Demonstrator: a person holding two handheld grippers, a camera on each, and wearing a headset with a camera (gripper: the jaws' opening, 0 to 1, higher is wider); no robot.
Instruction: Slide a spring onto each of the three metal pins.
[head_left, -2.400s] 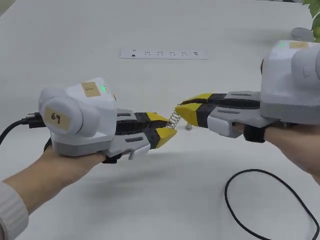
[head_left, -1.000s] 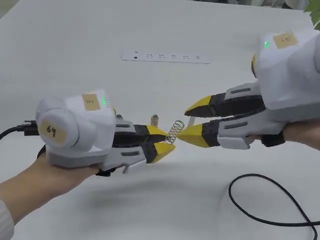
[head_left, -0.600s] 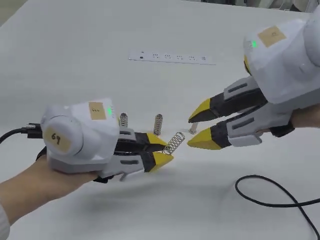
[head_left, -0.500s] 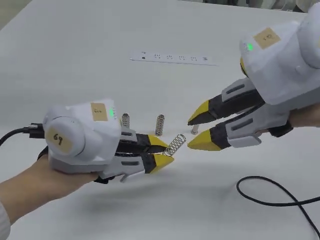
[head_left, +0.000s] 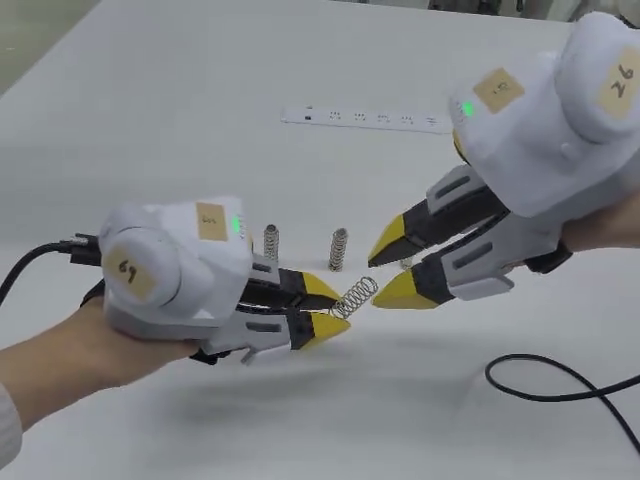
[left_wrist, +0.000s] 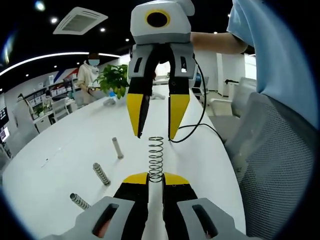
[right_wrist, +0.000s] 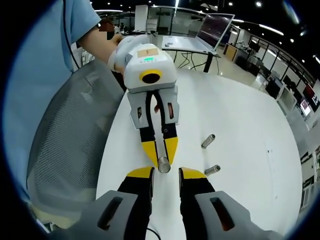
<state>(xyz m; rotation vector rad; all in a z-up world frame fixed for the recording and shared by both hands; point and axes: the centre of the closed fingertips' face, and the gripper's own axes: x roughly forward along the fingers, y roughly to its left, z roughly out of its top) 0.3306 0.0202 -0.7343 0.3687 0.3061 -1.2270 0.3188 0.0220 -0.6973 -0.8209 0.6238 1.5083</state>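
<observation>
Spring of thin silvery wire, pinched by one end in the closed yellow tips of the left gripper, juts out above the smooth white desk towards the right gripper. That gripper's yellow-tipped jaws stand apart on either side of the free end, gripping nothing. Light and springy, the open coil looks likely to bend or flick loose if squeezed mid-length, so an end turn seems the safer hold. Just beyond, one short metal pin wearing a spring and a second spring-clad pin stand upright on the desk. A smooth bare metal pin waits in line beside them. Farther back lies a flat white power strip.
</observation>
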